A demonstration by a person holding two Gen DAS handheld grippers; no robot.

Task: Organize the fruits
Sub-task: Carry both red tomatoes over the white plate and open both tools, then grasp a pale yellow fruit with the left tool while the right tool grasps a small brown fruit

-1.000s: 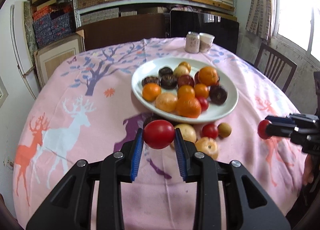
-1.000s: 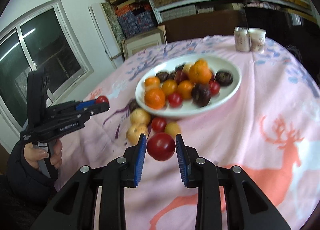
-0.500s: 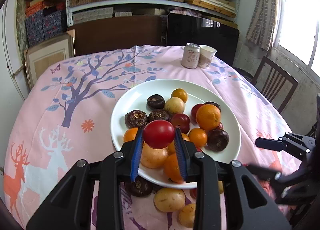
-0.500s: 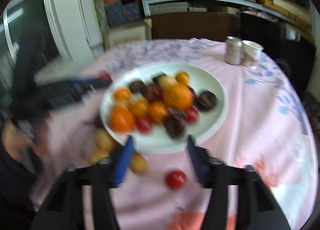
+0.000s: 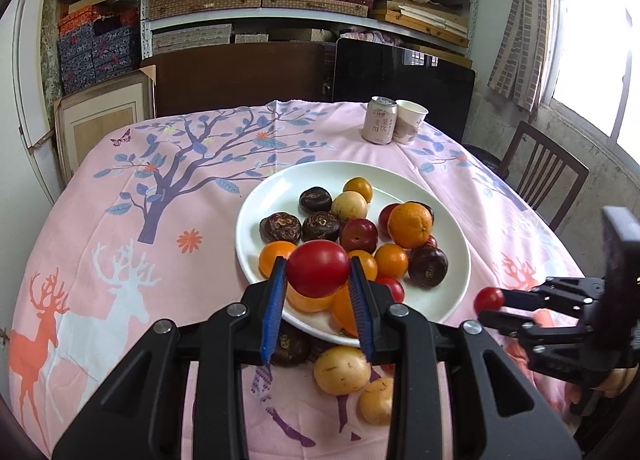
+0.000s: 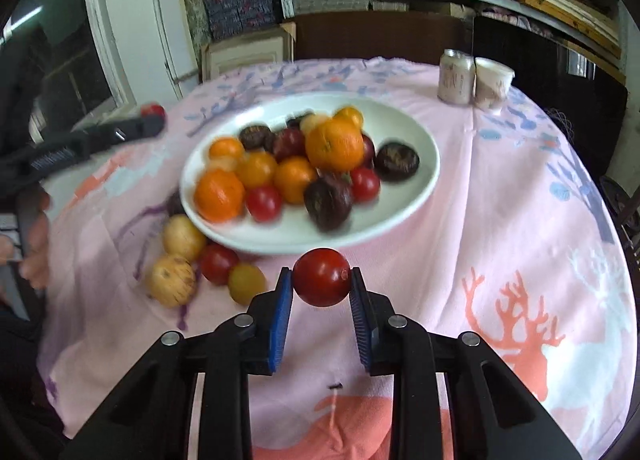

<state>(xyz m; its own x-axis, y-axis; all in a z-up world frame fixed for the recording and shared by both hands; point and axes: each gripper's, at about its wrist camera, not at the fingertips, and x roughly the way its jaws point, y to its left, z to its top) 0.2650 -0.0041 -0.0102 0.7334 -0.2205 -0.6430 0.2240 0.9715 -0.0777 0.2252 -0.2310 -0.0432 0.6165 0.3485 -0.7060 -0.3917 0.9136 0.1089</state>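
Each gripper clamps a red tomato, the left gripper (image 5: 318,288) holding its tomato (image 5: 318,269) over the plate's (image 5: 456,260) near rim, the right gripper (image 6: 321,292) holding its tomato (image 6: 322,277) just short of it; releasing low, into gaps, should stop rolling.

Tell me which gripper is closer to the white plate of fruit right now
Left. The left gripper holds its red tomato over the near rim of the white plate. The right gripper holds its tomato over the cloth, short of the plate's edge.
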